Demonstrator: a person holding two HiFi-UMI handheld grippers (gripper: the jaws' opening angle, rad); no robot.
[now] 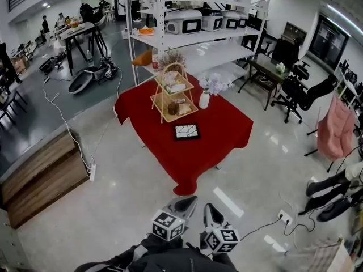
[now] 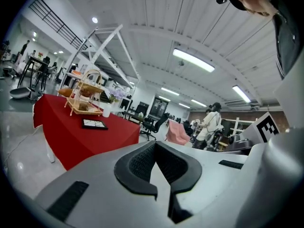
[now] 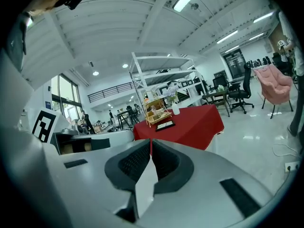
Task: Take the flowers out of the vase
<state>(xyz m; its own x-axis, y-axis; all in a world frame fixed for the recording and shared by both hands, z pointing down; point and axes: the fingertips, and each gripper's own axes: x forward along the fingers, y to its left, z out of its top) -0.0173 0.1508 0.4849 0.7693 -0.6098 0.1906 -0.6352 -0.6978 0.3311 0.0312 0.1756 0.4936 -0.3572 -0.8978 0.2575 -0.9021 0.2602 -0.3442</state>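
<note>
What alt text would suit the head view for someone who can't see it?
A red-clothed table holds a white vase of flowers, a tiered basket stand and a dark tray. At the bottom edge, the left gripper and right gripper, both shut, point toward it.

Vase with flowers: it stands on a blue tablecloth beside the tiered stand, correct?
No. The head view shows the tablecloth is red, not blue; the vase with flowers does stand on it beside the tiered stand.
</note>
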